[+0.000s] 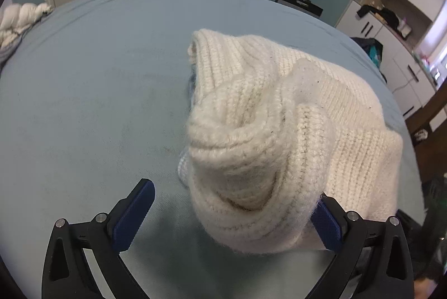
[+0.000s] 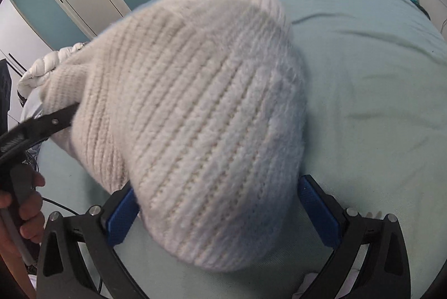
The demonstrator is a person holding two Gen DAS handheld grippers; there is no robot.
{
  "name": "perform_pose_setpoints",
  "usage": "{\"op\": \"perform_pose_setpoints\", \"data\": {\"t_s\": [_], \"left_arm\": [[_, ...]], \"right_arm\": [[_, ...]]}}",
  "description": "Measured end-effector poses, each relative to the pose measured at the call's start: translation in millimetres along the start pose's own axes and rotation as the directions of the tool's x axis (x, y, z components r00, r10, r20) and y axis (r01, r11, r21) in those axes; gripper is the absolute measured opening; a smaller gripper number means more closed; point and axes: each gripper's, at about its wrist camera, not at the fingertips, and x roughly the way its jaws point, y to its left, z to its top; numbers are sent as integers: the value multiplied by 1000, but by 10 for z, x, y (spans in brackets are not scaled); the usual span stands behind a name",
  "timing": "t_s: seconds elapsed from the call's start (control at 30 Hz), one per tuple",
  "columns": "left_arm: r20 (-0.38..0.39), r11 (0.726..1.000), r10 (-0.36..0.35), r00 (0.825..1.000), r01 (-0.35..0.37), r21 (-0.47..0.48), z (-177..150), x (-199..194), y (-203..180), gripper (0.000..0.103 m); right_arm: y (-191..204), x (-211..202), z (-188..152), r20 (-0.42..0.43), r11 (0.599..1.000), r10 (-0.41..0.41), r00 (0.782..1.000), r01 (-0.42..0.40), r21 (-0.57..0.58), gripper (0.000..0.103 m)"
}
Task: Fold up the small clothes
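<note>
Two grippers, both spread wide, neither pinching anything.

Left gripper [image 1: 232, 212], bottom of its own view: blue pads far apart. The right-side pad touches, or is partly buried in, fuzz at the near end of the cream ribbed-knit garment [image 1: 268, 131]; the left-side pad sits over bare sheet. No squeeze on the fabric, so my read is it's lining up on the bunched near end, not gripping yet.

Right gripper [image 2: 219, 209], bottom of its view: jaws at full spread, knit bulging between them. Pads flank the fabric without pressing it. Looks like a release or a pre-grasp straddle; can't tell which.

Garment sits centre to right in the left view and fills the middle of the right view. It's lumped and twisted on itself rather than flat, so I'd put the fold at an early or unfinished stage. Needs spreading before any clean crease.

It rests on the pale blue-green bedsheet [image 1: 83, 103], a wide soft surface with room to lay it out.

Left edge of the right view: a person's hand [image 2: 26, 204] on the other gripper's handle, that gripper's black finger reaching the knit's left end.

Upper left of the left view: white quilted bedding [image 1: 22, 19], pushed aside.
</note>
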Motion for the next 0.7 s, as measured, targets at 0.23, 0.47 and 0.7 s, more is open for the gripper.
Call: {"op": "perform_pose_setpoints", "data": {"t_s": [0.23, 0.47, 0.7], "left_arm": [[64, 992, 100, 993, -104, 75, 20, -276, -229, 103], [108, 958, 209, 972, -226, 176, 30, -402, -469, 103], [166, 941, 250, 954, -280, 189, 163, -714, -432, 103]], "right_arm": [[-348, -469, -24, 136, 991, 106, 985, -116, 65, 102], [-637, -676, 330, 275, 957, 138, 952, -200, 211, 102], [-637, -223, 199, 141, 961, 150, 979, -177, 210, 102]]}}
